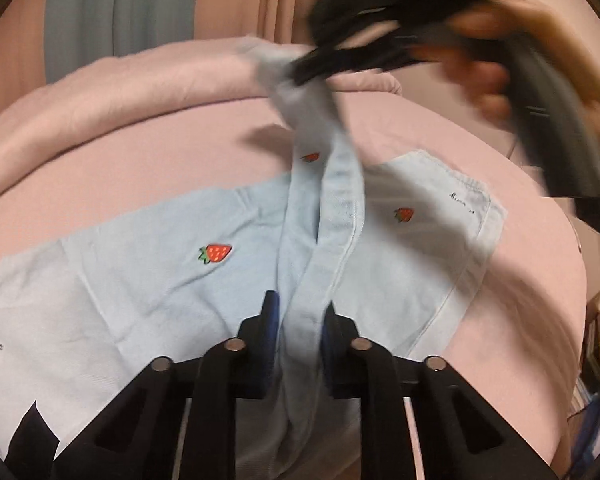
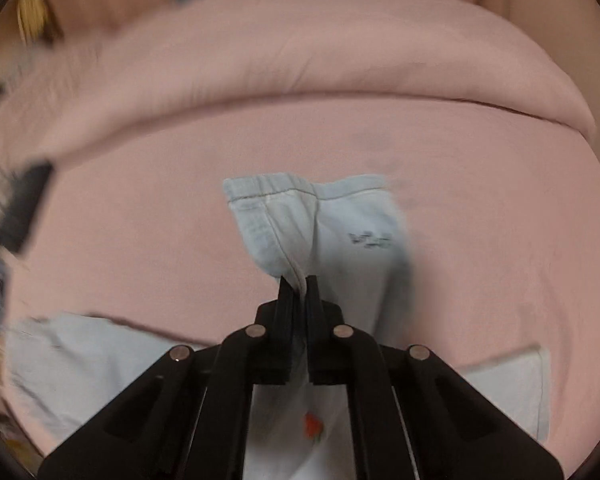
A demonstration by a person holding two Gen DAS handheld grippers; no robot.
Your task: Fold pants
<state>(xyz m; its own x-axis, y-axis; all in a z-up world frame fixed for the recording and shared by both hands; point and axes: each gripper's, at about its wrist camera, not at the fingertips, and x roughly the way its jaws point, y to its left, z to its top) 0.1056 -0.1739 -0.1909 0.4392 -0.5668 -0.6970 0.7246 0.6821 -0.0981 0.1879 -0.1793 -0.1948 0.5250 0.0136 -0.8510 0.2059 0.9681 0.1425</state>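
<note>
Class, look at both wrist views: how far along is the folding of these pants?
Done: the light blue pants lie spread on the pink bedsheet. In hand: the left tool pinches a raised ridge of cloth, and the right tool lifts the waistband end. Left: no finished fold shows.

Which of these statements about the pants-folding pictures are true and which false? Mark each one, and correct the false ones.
1. The pants are light blue with strawberry motifs. True.
2. The left tool is open and holds nothing. False: it is shut on a ridge of the pants fabric.
3. The right tool pinches a lifted part of the pants. True.
4. The pants lie on a green sheet. False: the bedding under them is pink.
5. A hand holding the right tool shows in the left wrist view. True.
</note>
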